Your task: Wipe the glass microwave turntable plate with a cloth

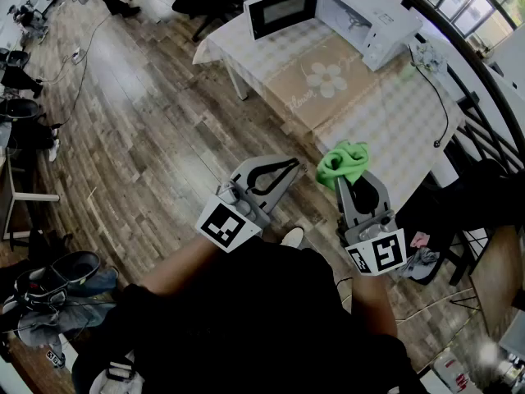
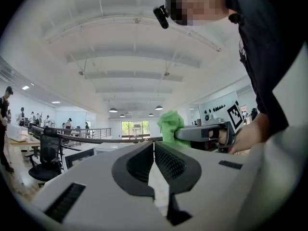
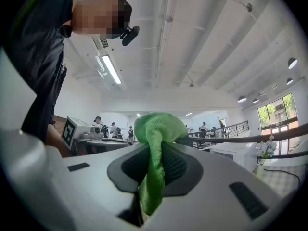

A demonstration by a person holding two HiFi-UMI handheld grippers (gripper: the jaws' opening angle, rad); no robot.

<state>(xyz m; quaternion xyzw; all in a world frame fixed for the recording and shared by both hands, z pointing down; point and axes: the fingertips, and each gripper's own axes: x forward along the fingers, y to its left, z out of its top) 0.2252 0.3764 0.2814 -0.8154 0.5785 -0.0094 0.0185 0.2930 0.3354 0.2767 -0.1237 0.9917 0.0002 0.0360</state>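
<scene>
Right claw (image 3: 156, 147) clamps the crumpled green cloth (image 3: 155, 125); left claw (image 2: 154, 147) clenched, empty. We should approach the white microwave (image 1: 283, 8), upper centre, with a firm pinch.

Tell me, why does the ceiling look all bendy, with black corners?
Left gripper view: the wide-angle lens bends the ceiling beams into arcs and blacks out the corners. Right gripper view: same bending, and the ceiling light glares white above the green cloth. Head view: the wooden floor planks bow too.

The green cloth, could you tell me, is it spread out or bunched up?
Bunched up: the green cloth sits pinched in the right gripper, a crumpled wad at its tip.
</scene>
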